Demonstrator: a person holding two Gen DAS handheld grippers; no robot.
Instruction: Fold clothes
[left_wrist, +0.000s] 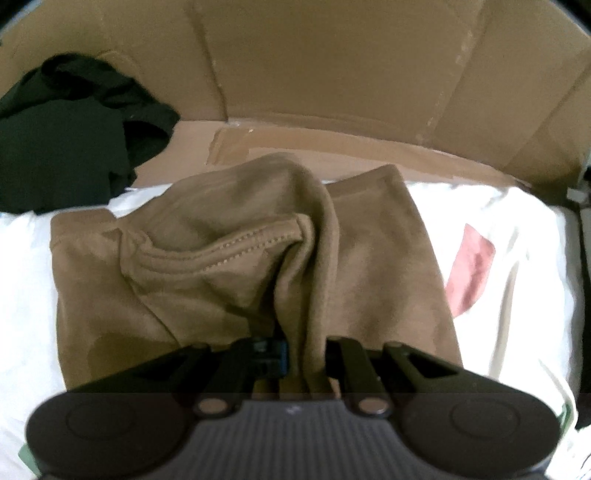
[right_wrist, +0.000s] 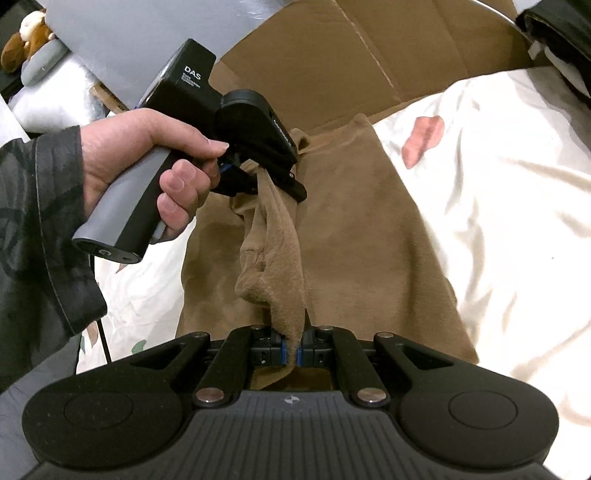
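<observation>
Right gripper (right_wrist: 291, 349): jaws nearly closed, pinching a fold of the tan garment (right_wrist: 354, 221). Left gripper (left_wrist: 306, 354): likewise clamped on a bunched edge. Garment hangs slack between both, the rest spread ahead on the white bedsheet (right_wrist: 498, 192). Judged soft, light, limp; hems should give the surest hold.

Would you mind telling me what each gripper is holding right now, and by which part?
Both hold the brown garment. The left gripper and the right gripper each pinch a bunched fold of one lifted edge, at opposite ends of it.
</observation>
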